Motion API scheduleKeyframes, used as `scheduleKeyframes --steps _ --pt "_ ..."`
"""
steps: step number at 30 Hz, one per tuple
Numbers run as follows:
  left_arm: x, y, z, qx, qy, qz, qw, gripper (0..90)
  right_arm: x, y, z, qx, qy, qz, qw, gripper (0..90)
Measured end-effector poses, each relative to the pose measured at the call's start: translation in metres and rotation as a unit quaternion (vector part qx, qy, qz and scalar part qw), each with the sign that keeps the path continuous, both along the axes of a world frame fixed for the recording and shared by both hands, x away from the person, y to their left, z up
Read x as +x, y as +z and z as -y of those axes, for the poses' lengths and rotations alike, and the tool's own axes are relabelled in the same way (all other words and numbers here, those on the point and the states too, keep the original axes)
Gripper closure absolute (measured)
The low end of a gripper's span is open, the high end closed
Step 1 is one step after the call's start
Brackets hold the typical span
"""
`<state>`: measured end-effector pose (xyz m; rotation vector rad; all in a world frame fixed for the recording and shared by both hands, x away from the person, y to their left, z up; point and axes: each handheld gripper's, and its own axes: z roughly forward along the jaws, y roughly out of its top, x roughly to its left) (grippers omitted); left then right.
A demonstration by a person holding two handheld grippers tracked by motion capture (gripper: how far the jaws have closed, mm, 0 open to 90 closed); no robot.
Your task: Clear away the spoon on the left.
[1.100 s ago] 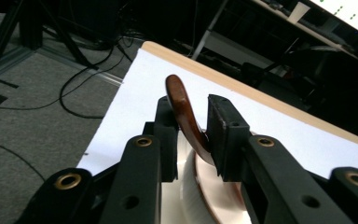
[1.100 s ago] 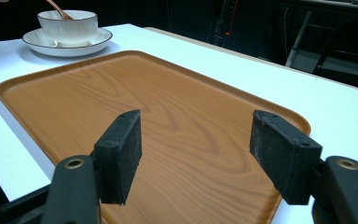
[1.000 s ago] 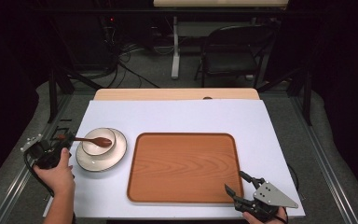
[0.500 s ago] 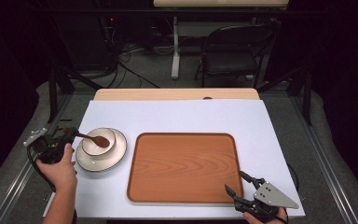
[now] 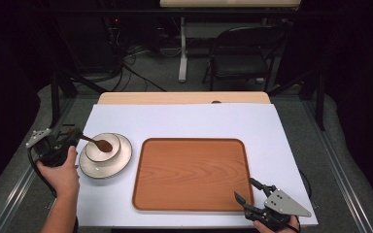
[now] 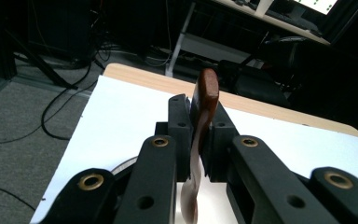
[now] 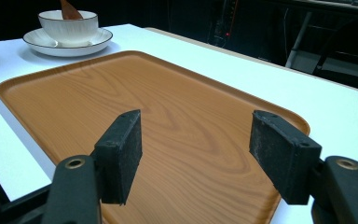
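While right tongs [image 5: 247,190] gape, left tongs [image 5: 76,136] gripping spoon [image 5: 97,142] have risen

Left gripper [image 5: 70,137], at the table's [image 5: 184,116] left edge, gripped the handle of a brown spoon [image 5: 97,143] whose head lay over a white bowl [image 5: 103,147] on a saucer [image 5: 121,162]. A wooden tray [image 5: 192,174] lay centrally. Right gripper [image 5: 248,190] hovered, jaws apart, at the tray's near right corner.

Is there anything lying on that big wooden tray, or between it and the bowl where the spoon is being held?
Nothing visible: the rectangular wooden tray lies bare, and only white tabletop separates it from the white bowl whose brown wooden spoon the left tongs grip.
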<state>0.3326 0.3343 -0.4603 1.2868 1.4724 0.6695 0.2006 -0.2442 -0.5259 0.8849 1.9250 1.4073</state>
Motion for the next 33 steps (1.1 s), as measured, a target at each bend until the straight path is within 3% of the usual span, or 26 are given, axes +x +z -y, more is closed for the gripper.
scheduleKeyframes --steps 11,22,33 --pt "-0.004 0.016 0.004 0.016 -0.008 0.007 0.9998 83.8 0.0 0.0 0.0 0.001 -0.001 0.001 1.0 34.1" --pt "-0.012 0.042 0.01 0.039 -0.026 0.017 0.9987 83.8 0.0 0.0 0.0 0.003 -0.003 -0.001 1.0 34.1" --pt "-0.017 0.056 0.019 0.046 -0.051 0.019 0.9975 83.8 -0.001 0.001 0.0 0.003 -0.005 0.001 1.0 34.1"
